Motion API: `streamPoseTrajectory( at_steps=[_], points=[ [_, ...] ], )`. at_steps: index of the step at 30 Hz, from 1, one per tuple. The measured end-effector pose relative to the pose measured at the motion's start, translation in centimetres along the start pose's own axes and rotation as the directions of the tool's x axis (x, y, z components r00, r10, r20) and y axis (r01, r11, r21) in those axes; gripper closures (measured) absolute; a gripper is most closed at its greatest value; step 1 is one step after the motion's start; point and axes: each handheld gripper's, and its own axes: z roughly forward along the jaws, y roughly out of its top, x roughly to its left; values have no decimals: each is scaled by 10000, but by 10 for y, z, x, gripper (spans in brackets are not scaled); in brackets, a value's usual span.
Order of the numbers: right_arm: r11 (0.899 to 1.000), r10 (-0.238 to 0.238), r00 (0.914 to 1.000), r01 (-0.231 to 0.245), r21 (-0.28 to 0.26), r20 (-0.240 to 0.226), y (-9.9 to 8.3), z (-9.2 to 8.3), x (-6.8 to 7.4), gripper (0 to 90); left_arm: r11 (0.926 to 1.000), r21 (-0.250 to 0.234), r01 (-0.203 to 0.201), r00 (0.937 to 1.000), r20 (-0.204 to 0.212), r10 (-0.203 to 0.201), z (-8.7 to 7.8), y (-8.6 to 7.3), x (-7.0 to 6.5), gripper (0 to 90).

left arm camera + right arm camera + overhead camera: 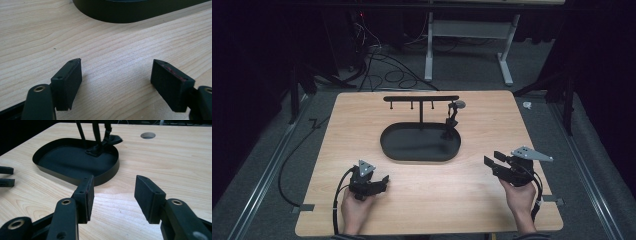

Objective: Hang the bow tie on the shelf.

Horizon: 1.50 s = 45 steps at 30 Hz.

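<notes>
A pale wood-grain surface (422, 200) stands in a dark room with grey carpet and loose cables. At its middle lies a matte black oval tray (420, 142) bearing a thin hook stand (421, 100). The left hand-held gripper (384, 179) and the right hand-held gripper (492, 159) rest released near the tray, empty.

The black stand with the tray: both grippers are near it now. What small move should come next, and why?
Probably the right gripper should ease forward toward the dark item hanging at the right end of the stand. Its jaws are open with nothing between them, it is the nearer one, and the left gripper rests open on the table, apart from the tray.
</notes>
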Motion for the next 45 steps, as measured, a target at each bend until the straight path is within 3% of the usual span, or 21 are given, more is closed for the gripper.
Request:
streamPoseTrajectory(
  at_steps=[33, 45],
  points=[
    [9985, 327, 9987, -309, 456, -392, -28, 27, 7, 523, 10000, -12, -32, 10000, -34, 32, 0, 0, 0, 255],
    [9975, 197, 9989, -168, 684, -426, -32, 42, 15, 526, 10000, -10, -31, 10000, -31, 31, 0, 0, 0, 255]
  ],
)
